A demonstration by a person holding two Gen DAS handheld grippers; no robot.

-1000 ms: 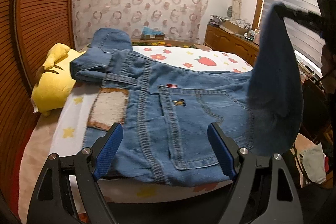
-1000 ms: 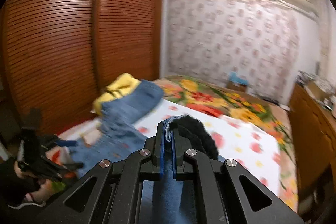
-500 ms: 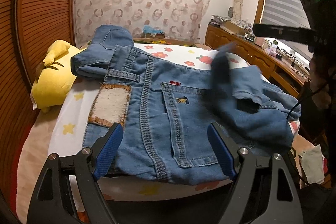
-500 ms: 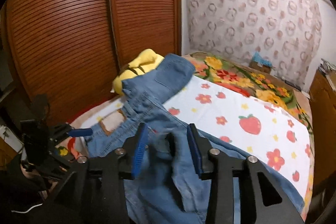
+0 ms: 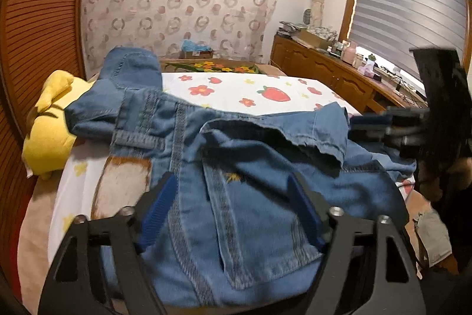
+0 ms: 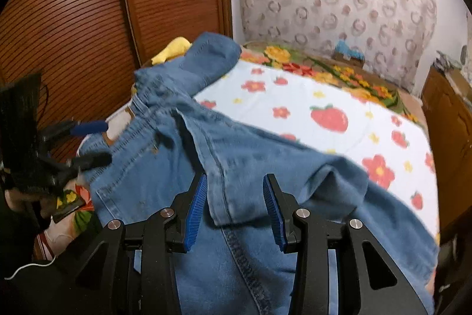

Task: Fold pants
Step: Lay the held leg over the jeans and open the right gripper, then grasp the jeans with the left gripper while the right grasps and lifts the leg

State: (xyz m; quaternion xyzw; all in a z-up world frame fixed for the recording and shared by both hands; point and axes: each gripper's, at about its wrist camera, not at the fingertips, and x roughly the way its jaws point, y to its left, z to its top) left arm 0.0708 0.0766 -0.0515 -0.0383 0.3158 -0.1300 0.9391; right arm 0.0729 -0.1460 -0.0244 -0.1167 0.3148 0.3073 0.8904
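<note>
Left wrist view, left to right: ribbed brown wooden wardrobe door (image 5: 35, 19) at the edge; yellow plush toy (image 5: 48, 135) on the bed beside it, touching the denim; blue denim pants (image 5: 236, 173) spread across the bed with the white flower-and-strawberry sheet (image 5: 265, 92), back pocket and tan waistband patch (image 5: 122, 188) facing up, one leg end bunched toward the plush, the other leg folded over the seat with its frayed hem lying on top; left tongs (image 5: 234, 211) low over the near edge of the pants, blue pads apart, jaws have just been narrowing, denim below and between them but neither pad presses on it; right tongs (image 5: 371, 124) enter from the right, blurred, just beside the folded hem; wooden sideboard (image 5: 339, 78) with clutter under the shuttered window.

Right wrist view, left to right: left tongs (image 6: 88, 142) at the waistband end, fingers spread; same wardrobe door (image 6: 88, 5) behind; pants (image 6: 165, 155) run diagonally from the far left bunch to the near right; right tongs (image 6: 234, 205) stand partly open above the folded leg, jaws have just been opening, hem corner lies between the blue pads (image 6: 196, 205) without contact, so nothing gripped; sheet (image 6: 324, 114) bare to the right.
</note>
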